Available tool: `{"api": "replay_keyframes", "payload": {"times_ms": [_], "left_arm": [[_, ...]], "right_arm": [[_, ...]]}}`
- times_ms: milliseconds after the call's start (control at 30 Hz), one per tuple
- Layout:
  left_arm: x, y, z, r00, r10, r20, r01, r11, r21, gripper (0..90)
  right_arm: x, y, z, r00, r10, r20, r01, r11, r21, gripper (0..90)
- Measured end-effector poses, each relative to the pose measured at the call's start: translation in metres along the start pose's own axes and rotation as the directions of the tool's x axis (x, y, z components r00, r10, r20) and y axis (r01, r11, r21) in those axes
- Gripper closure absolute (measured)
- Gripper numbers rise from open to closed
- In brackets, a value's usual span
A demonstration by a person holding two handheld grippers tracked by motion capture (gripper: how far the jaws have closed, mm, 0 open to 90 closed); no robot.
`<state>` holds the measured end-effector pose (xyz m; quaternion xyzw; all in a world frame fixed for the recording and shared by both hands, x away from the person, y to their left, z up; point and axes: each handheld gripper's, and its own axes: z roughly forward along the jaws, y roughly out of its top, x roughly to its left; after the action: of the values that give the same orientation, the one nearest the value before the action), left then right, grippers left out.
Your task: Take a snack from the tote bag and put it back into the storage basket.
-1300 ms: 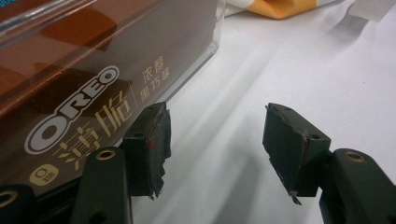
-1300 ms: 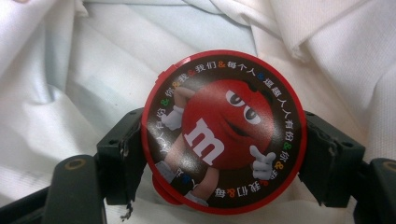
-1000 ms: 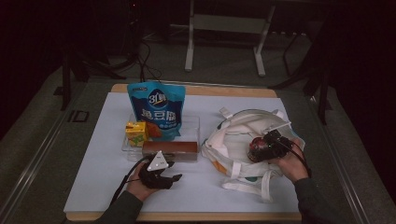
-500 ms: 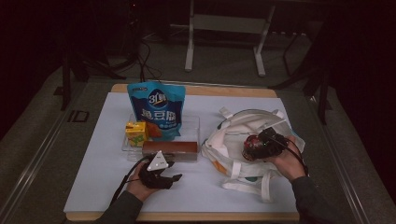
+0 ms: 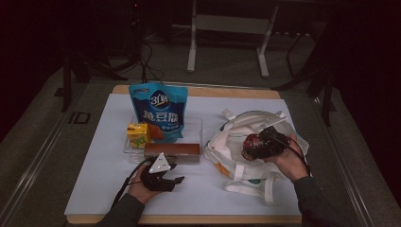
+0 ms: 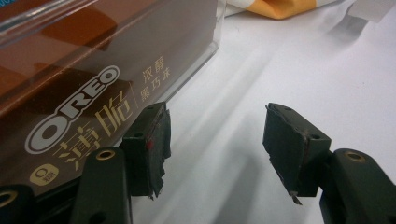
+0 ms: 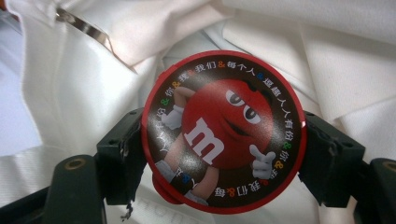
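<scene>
Now your right gripper (image 5: 255, 146), clamped on the one round M&M's tin (image 7: 223, 130), has edged left over the single white tote bag (image 5: 246, 163) near the worktop's right edge, while your left gripper (image 6: 215, 149) gapes wide beside the one Oreo box (image 6: 88, 98).

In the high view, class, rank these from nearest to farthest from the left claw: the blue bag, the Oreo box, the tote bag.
1. Oreo box, just beyond the left claw.
2. Blue bag, standing farther back.
3. Tote bag, off to the right.
</scene>
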<state>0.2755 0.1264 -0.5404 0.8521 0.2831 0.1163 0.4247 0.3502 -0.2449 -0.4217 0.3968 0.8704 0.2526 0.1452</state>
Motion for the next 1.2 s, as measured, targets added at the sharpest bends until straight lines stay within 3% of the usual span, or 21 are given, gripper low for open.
{"api": "replay_keyframes", "payload": {"times_ms": [1200], "left_arm": [[0.0,0.0,0.0,1.0,0.0,0.0,0.0,1.0,0.001,40.8]], "right_arm": [[0.028,0.029,-0.018,0.9937,-0.099,-0.053,0.096,0.9942,-0.048,25.5]]}}
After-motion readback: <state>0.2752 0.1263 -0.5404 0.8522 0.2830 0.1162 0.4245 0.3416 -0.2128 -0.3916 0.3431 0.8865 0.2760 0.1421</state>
